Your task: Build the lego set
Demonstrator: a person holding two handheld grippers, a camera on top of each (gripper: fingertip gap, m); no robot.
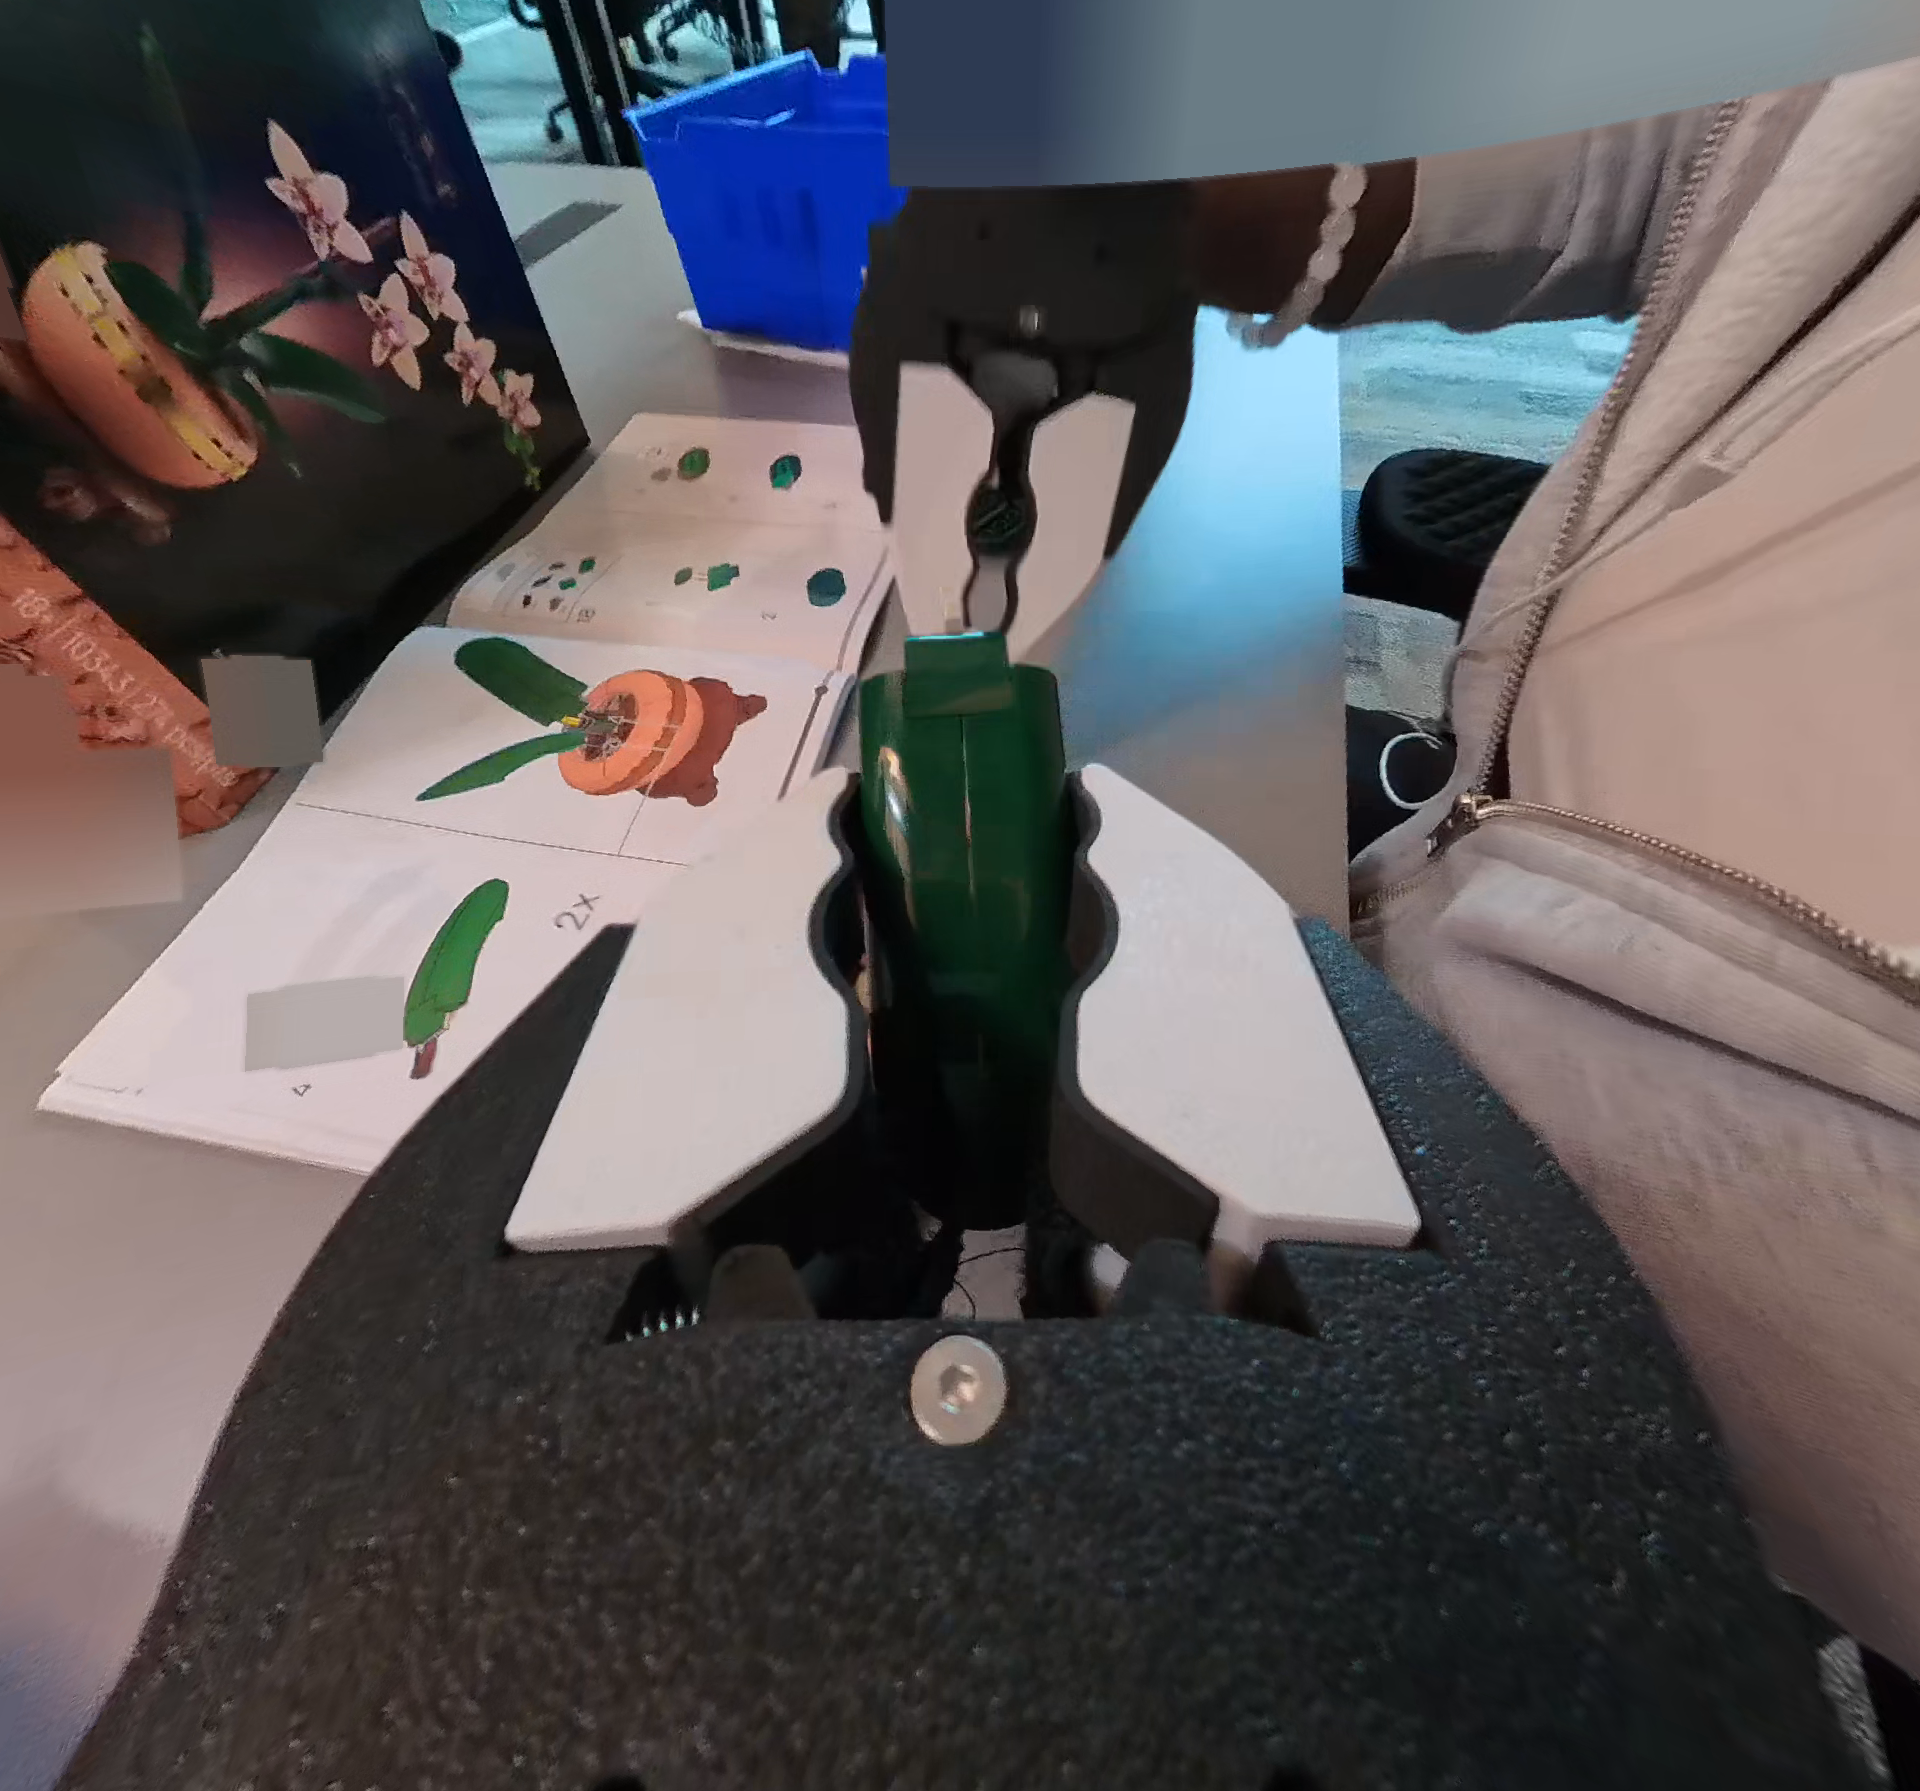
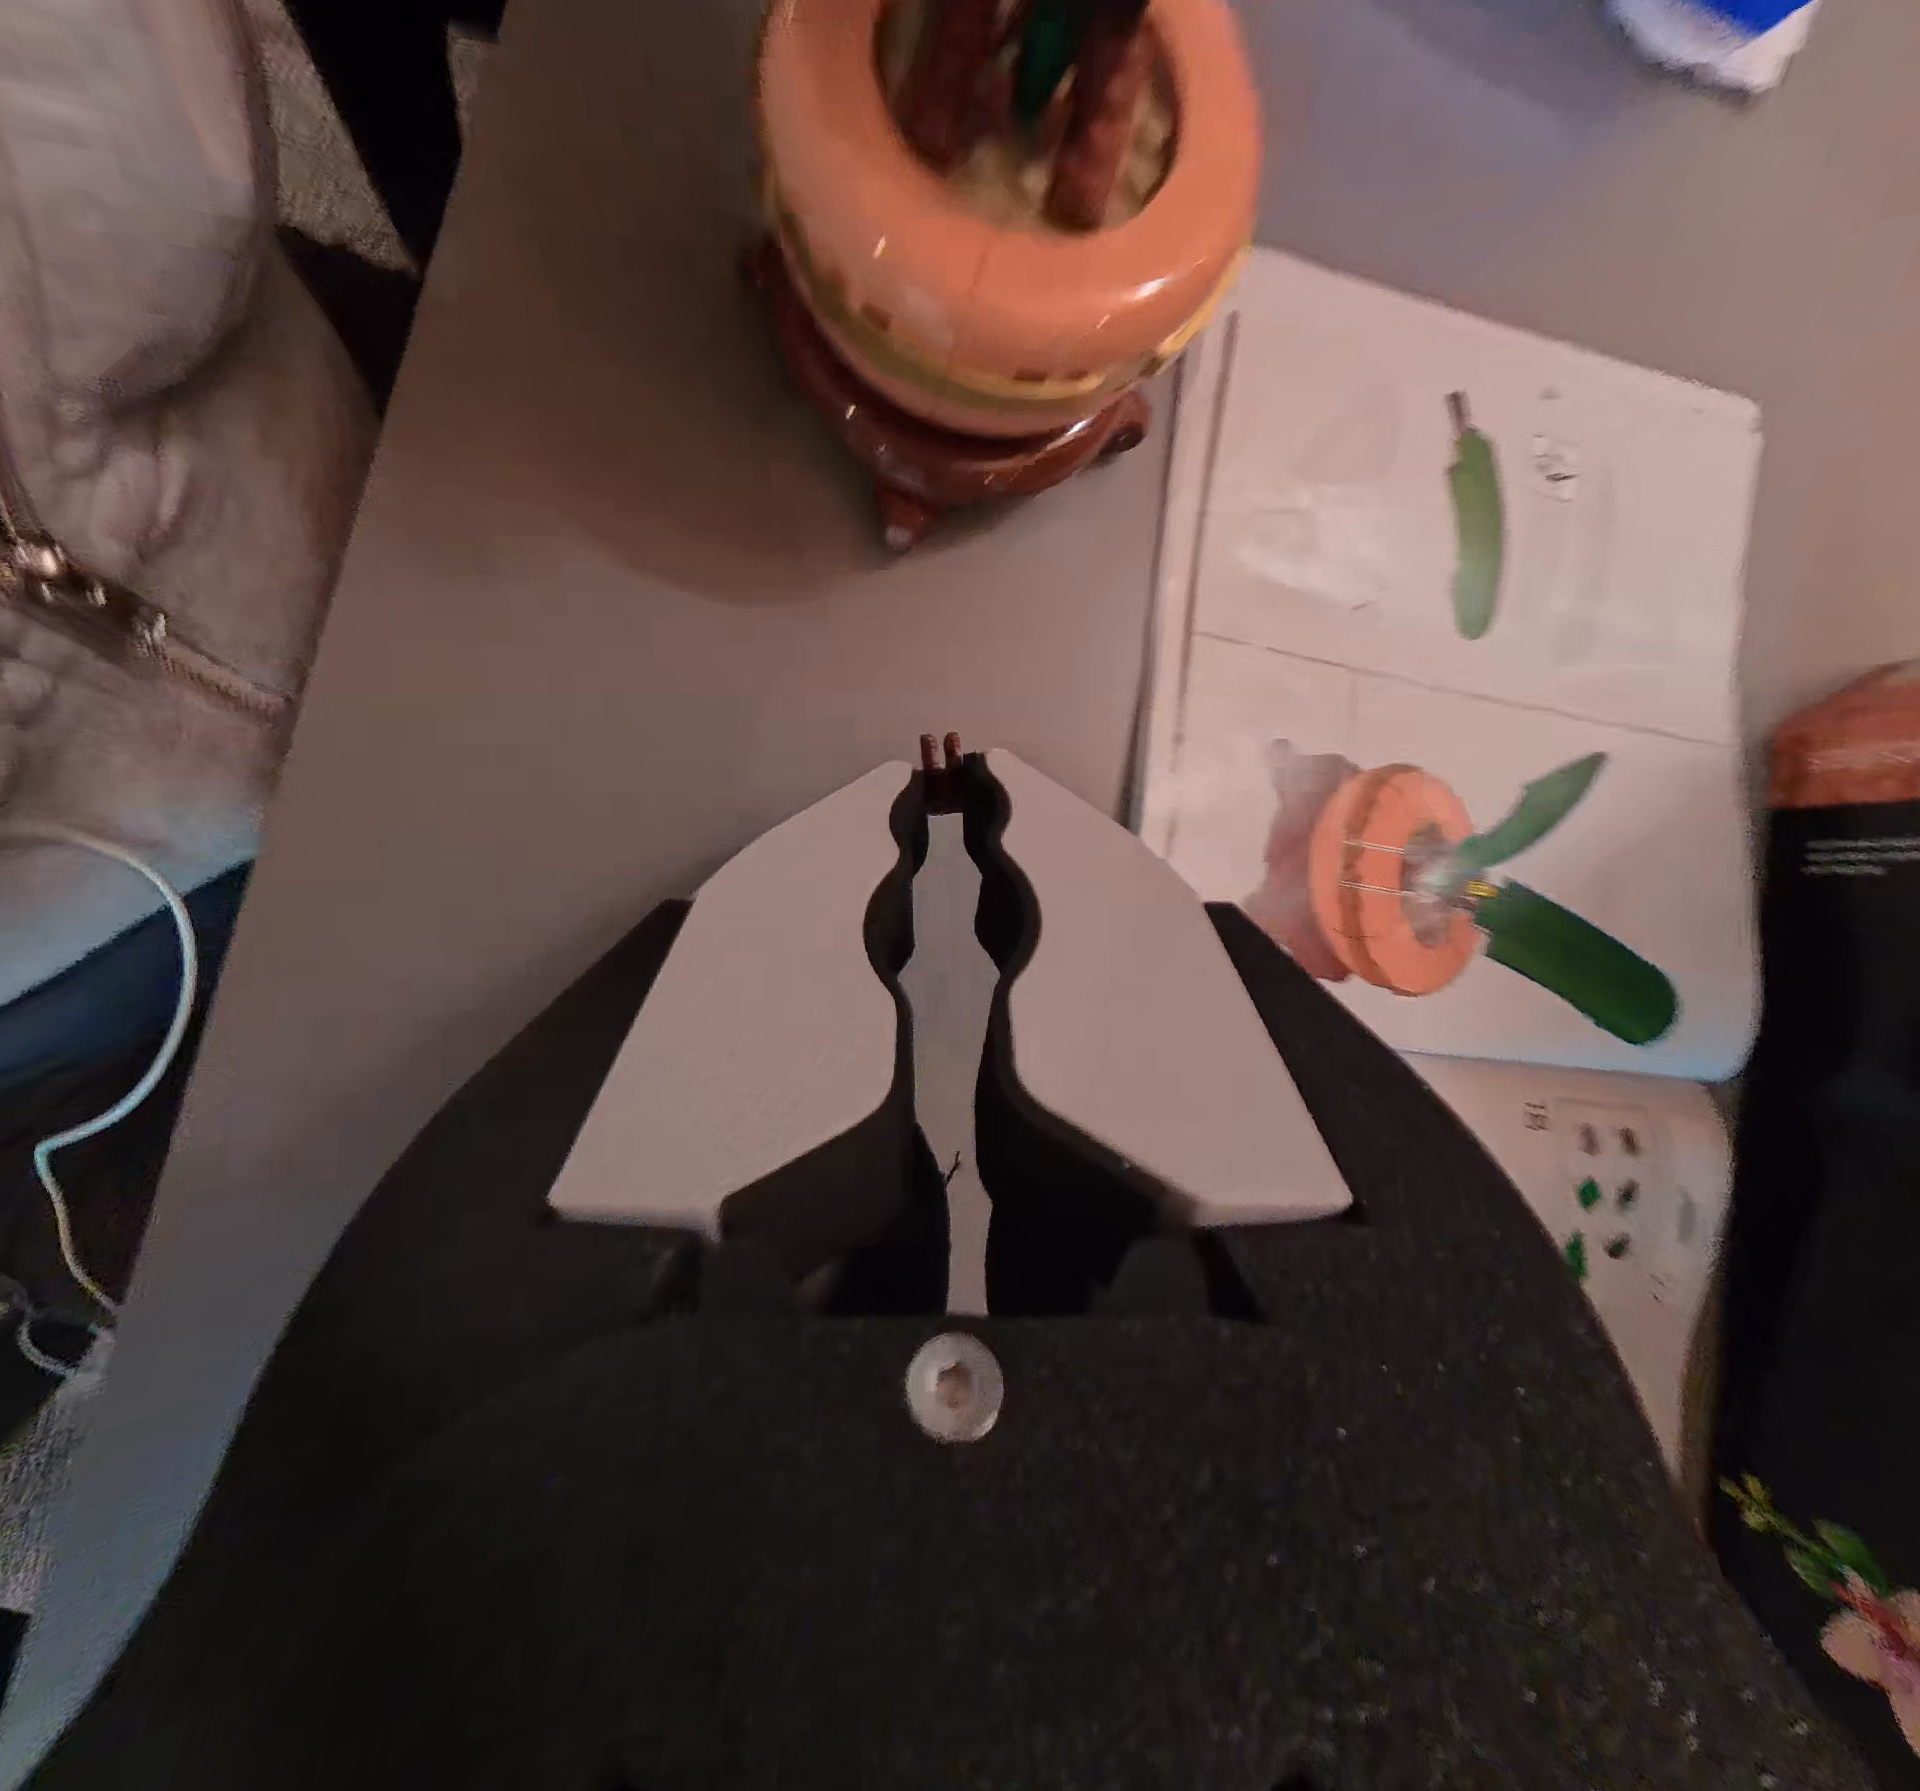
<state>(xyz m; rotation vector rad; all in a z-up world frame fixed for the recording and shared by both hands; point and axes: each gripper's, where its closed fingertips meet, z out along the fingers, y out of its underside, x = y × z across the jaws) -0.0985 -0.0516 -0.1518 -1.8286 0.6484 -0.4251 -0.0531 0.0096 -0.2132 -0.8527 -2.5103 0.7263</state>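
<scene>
My left gripper (image 1: 961, 796) is shut on a long dark green leaf piece (image 1: 961, 868) that sticks out forward, its stud end (image 1: 956, 671) pointing away. Facing it, my right gripper (image 1: 982, 614) hovers just beyond that end. In the right wrist view my right gripper (image 2: 948, 773) is shut on a small brown connector piece (image 2: 943, 770) held at its tips above the grey table (image 2: 623, 681). The orange flower pot (image 2: 1003, 214) on its brown base stands ahead of it, with brown and green stems inside.
An open instruction booklet (image 1: 499, 848) lies on the table left of the left gripper, and shows in the right wrist view (image 2: 1455, 661). The dark set box (image 1: 260, 287) stands behind it. A blue bin (image 1: 769, 203) is farther back. A person in a light zip hoodie (image 1: 1662, 806) is at the right. There is about 10 centimetres between the tips of the two grippers.
</scene>
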